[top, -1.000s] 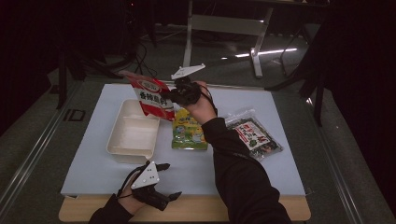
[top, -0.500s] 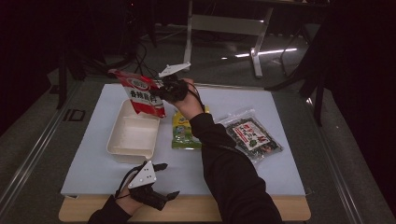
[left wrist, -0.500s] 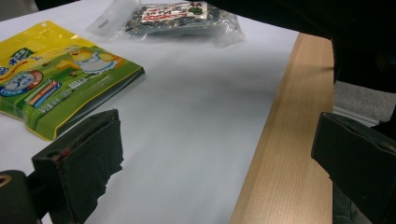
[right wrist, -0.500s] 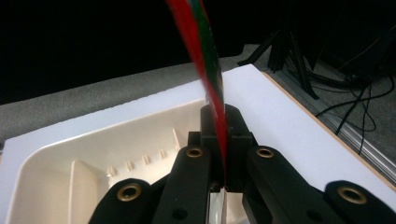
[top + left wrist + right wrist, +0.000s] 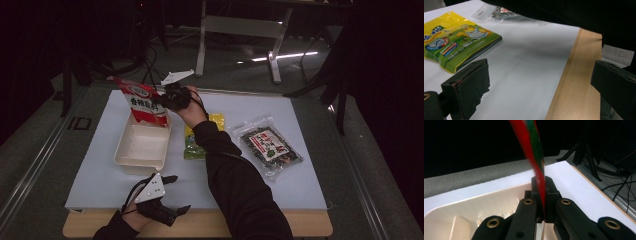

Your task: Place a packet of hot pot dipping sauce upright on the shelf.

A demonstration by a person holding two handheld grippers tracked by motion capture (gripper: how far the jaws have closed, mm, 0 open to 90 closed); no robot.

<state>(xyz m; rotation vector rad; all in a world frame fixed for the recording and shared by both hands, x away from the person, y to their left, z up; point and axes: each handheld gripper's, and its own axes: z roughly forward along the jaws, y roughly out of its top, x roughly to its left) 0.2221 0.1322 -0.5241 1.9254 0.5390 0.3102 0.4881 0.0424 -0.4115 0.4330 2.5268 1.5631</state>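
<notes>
One red packet (image 5: 144, 102) hangs over the tray (image 5: 141, 148) — right gripper (image 5: 169, 98) fingers clamped on its edge, likely to drop it in. Left gripper (image 5: 161, 200) rests on the worktop (image 5: 235, 222), fingers apart — empty.

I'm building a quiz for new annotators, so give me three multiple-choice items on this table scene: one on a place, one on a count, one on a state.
1. Where is the red packet?
A. flat on the mat beside the tray
B. held up over the far end of the white tray
C. under the seaweed packet

2. How many packets lie flat on the mat?
A. one
B. two
C. four

3. How do the left gripper's jaws stand?
A. open with nothing between them
B. shut on the tray
C. shut on a packet

Answers:
1 B, the right gripper pinches it above the tray.
2 B, the yellow-green packet and the seaweed packet.
3 A, the left gripper view shows bare mat between them.
</notes>
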